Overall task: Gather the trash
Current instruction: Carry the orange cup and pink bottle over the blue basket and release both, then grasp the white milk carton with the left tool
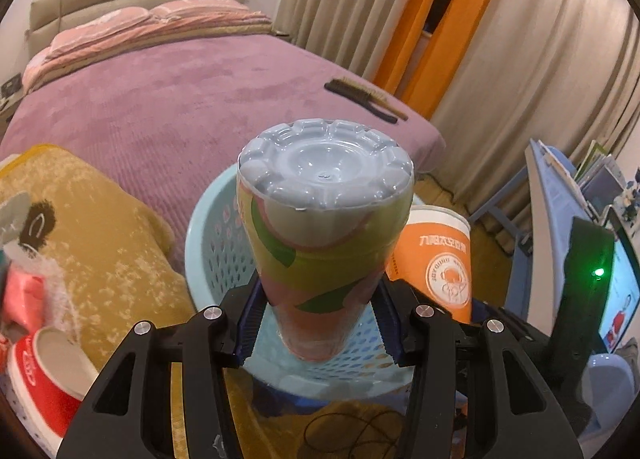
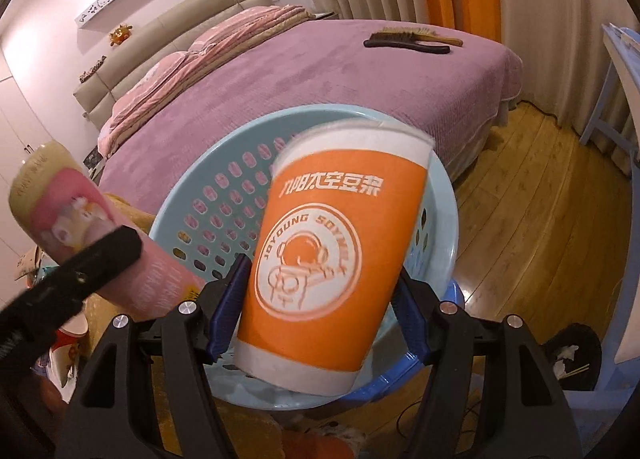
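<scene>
Both claws (left point(image 1: 316, 323), right point(image 2: 316, 319)) grip cups over the basket point(image 2: 192, 195)

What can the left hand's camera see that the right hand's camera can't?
Only the left wrist view shows the ridged bottom of the colourful bottle, held between the left gripper fingers, plus a red bowl and a lit screen. Only the right wrist view shows the orange cup's astronaut logo head-on in the right gripper, and the wooden floor. Both show the light blue basket, the purple bed and the brushes on it.
</scene>
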### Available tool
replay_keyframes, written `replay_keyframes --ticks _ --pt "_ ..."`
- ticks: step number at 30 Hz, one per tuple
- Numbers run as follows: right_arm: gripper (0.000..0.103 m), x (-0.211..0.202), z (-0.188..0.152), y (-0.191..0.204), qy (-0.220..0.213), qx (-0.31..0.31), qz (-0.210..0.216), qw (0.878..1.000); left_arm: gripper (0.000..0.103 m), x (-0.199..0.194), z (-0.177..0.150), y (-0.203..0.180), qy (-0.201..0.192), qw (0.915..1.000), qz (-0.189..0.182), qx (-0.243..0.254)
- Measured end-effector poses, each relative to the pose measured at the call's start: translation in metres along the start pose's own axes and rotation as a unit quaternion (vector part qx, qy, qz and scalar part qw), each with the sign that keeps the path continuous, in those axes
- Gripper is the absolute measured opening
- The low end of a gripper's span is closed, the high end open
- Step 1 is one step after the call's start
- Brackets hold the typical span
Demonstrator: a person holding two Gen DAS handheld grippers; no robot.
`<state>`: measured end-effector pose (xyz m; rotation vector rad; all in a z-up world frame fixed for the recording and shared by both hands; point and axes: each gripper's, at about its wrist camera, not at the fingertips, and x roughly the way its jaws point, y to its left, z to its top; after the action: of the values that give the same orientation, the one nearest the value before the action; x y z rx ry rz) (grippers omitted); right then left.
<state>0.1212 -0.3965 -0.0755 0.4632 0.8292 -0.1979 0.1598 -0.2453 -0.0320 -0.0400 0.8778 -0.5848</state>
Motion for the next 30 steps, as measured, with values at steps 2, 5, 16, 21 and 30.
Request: replay_keyframes --ticks 2,5,16,21,30 --pt "0.064 0.002 0.001 -0.002 0.002 0.001 0.002 1.0 0.047 0.006 0.0 0.001 0.005 1.0 0.003 -0.004" --pt "0.064 0.002 0.003 -0.002 0.005 0.005 0.006 1.0 0.048 0.009 -0.001 0.004 0.015 0.9998 0.007 -0.011" --pt "0.071 -0.015 0.0 0.0 -0.001 0.013 0.026 1.0 0.075 -0.04 -0.005 0.014 -0.028 0.9993 -0.019 -0.017" --pt "0.071 -0.045 -0.008 0.02 -0.023 -0.011 0.045 0.999 0.075 -0.079 -0.018 0.023 -0.055 0.998 -0.029 -0.011" --pt "0.071 -0.092 -0.034 0.087 -0.061 -0.086 0.099 0.989 0.085 -0.172 -0.052 0.054 -0.119 0.9926 0.009 -0.021"
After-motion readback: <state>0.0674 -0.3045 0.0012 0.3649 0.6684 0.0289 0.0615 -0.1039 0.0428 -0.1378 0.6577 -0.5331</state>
